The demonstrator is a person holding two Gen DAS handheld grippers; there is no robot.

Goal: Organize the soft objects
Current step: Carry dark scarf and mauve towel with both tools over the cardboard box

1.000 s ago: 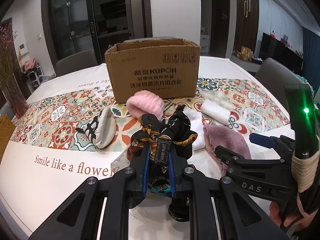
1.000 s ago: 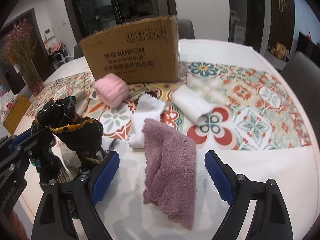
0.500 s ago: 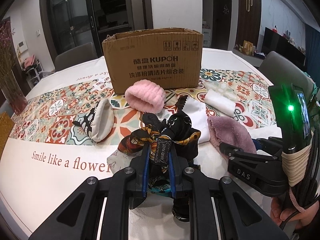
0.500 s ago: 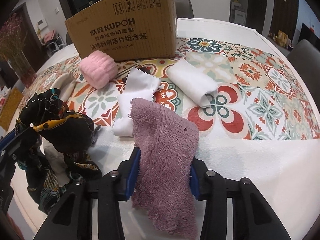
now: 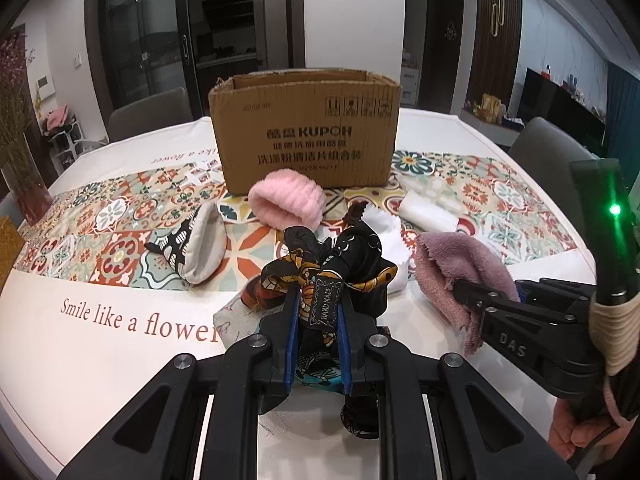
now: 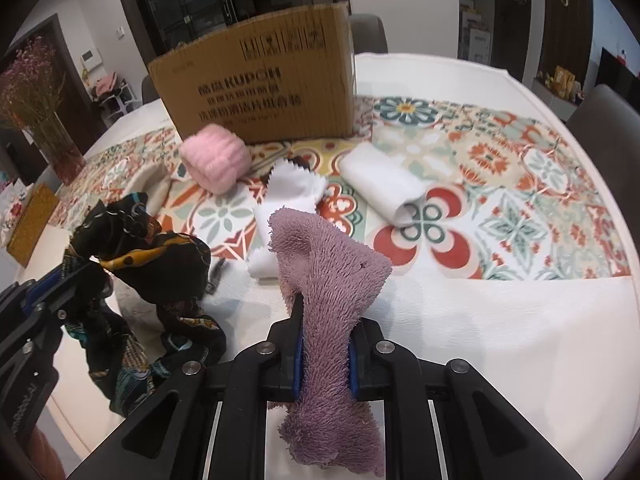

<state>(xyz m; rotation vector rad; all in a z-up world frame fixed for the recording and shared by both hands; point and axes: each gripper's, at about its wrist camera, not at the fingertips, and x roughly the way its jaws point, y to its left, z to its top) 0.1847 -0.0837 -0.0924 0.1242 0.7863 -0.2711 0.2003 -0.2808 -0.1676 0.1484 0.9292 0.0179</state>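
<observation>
The right tool [image 6: 322, 354] has just closed and pinches the mauve towel [image 6: 328, 276] at mid-length, with its ends drooping over the counter [image 6: 500, 320]. Expected handling: light, limp, plush pile, good friction. The left tool [image 5: 316, 344] is clamped on the dark scarf [image 5: 340, 264] — thin, silky, likely slippery. The box [image 5: 304, 132] stands beyond.

Beyond the right claw [image 6: 322, 356] on the desk [image 6: 500, 320] lie a cloth [image 6: 294, 196] and a rolled towel [image 6: 380, 186]; the box [image 6: 264, 88] stands behind them.
</observation>
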